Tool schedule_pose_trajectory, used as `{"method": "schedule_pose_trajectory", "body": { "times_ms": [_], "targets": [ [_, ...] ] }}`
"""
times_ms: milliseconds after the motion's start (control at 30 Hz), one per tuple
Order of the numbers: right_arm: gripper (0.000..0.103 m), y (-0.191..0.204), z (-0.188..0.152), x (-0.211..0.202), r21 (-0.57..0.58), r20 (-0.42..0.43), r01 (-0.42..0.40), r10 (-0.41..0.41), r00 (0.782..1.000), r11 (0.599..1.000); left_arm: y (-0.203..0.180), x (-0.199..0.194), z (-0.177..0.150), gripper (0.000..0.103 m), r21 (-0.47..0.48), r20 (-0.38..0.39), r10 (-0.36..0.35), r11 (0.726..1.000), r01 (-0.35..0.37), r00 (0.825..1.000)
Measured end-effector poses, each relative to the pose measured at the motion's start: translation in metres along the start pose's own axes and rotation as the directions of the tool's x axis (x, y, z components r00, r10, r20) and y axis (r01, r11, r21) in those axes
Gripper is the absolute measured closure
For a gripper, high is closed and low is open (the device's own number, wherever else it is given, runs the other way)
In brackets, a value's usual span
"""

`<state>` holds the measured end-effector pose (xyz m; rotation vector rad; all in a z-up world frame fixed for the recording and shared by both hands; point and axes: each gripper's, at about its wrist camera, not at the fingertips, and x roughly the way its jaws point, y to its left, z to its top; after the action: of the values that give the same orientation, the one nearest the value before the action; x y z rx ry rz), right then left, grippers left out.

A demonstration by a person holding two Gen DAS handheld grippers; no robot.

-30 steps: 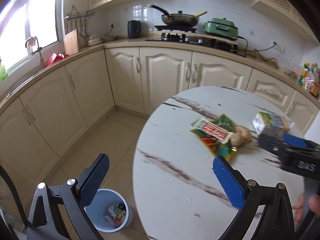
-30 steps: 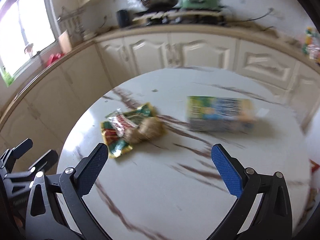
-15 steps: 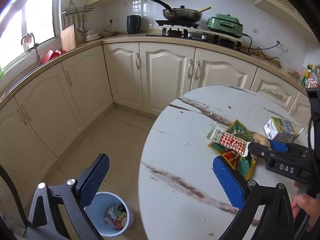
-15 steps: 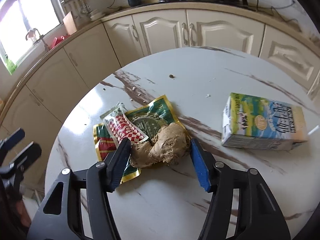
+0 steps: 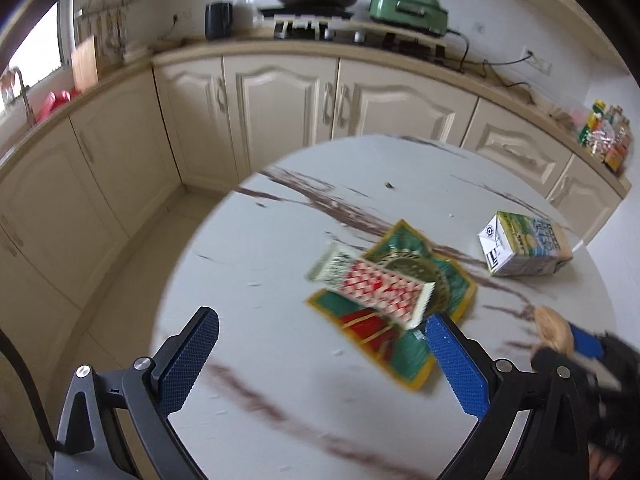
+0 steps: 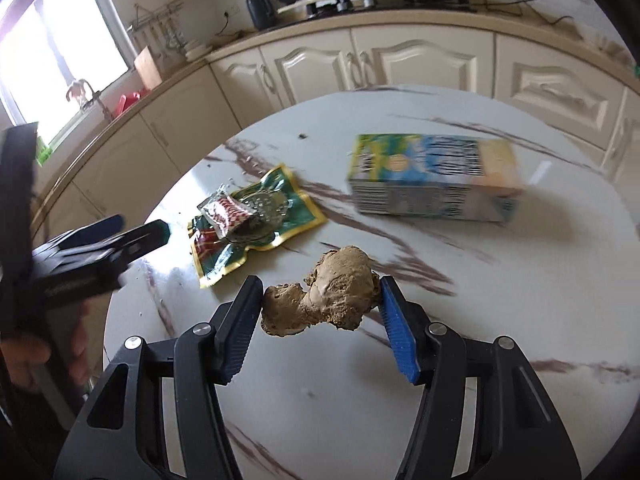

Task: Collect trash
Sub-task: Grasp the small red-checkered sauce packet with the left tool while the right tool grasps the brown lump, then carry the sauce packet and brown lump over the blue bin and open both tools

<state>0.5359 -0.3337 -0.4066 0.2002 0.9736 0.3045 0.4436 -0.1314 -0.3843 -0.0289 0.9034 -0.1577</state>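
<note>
Ginger lump point(image 6: 324, 292), half a second ago resting on the wrappers point(image 6: 256, 220) mid-counter point(image 6: 480, 320), now hangs lifted and clamped in the right hand-held gripper point(image 6: 320, 304), ready for binning, while the left hand-held gripper point(image 5: 320, 356) gapes wide near the wrappers.

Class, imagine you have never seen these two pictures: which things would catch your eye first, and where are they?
First, the knobbly brown ginger root clamped in the right gripper above the marble table. Next, the green and red snack wrappers lying overlapped mid-table, just ahead of the open left gripper. Then the milk carton lying on its side farther back.
</note>
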Motion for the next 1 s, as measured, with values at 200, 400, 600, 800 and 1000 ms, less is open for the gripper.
{"method": "schedule_pose_trajectory", "body": {
  "times_ms": [200, 400, 600, 800, 1000],
  "targets": [
    [0.046, -0.016, 0.000, -0.016, 0.030, 0.024, -0.020, 0.020, 1.000, 0.999, -0.020, 0.048, 0.025, 0.004, -0.031, -0.110, 0.024, 0.999, -0.028, 0.994],
    [0.046, -0.025, -0.003, -0.021, 0.044, 0.042, -0.047, 0.045, 0.998, 0.998, -0.025, 0.068, 0.033, 0.016, -0.011, -0.100, 0.034, 0.999, -0.036, 0.994],
    [0.046, -0.033, -0.005, -0.021, 0.056, 0.049, -0.062, 0.059, 0.997, 0.997, -0.024, 0.069, 0.027, 0.035, 0.025, -0.065, -0.018, 0.999, 0.020, 0.998],
    [0.046, -0.038, -0.008, -0.021, 0.069, 0.052, -0.067, 0.063, 0.997, 0.995, -0.003, 0.050, 0.015, 0.073, -0.006, -0.018, -0.102, 0.995, 0.102, 0.995],
    [0.046, -0.035, -0.008, -0.022, 0.069, 0.052, -0.063, 0.060, 0.997, 0.996, 0.004, 0.044, -0.004, 0.077, 0.036, -0.030, -0.109, 0.993, 0.110, 0.994]
  ]
}}
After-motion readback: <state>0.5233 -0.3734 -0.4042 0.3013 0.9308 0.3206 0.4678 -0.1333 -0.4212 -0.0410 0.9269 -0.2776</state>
